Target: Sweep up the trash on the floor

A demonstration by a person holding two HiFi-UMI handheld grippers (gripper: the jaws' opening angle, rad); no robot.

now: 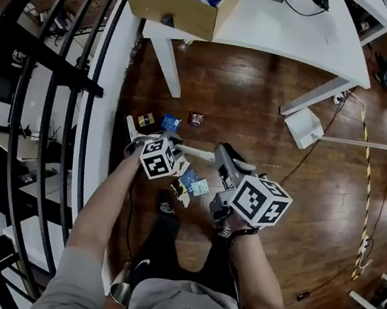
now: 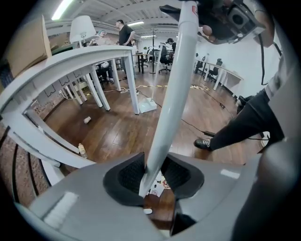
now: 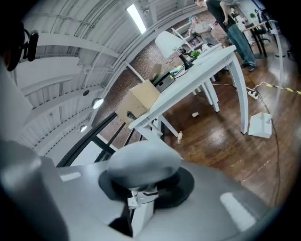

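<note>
The left gripper [image 2: 153, 181] pinches a white pole [image 2: 171, 94], and the right gripper [image 3: 141, 188] clamps a grey handle [image 3: 143, 162]. Trash wrappers [image 1: 170, 122] lie on the floor [image 1: 259, 95] at twelve o'clock from the left gripper. More wrappers [image 1: 193, 182] lie between the two grippers.

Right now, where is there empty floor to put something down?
Bare floor under the white table, between its legs; another patch between the thin black cable and the striped cable. Wrappers crowd the spot by the shoes.
</note>
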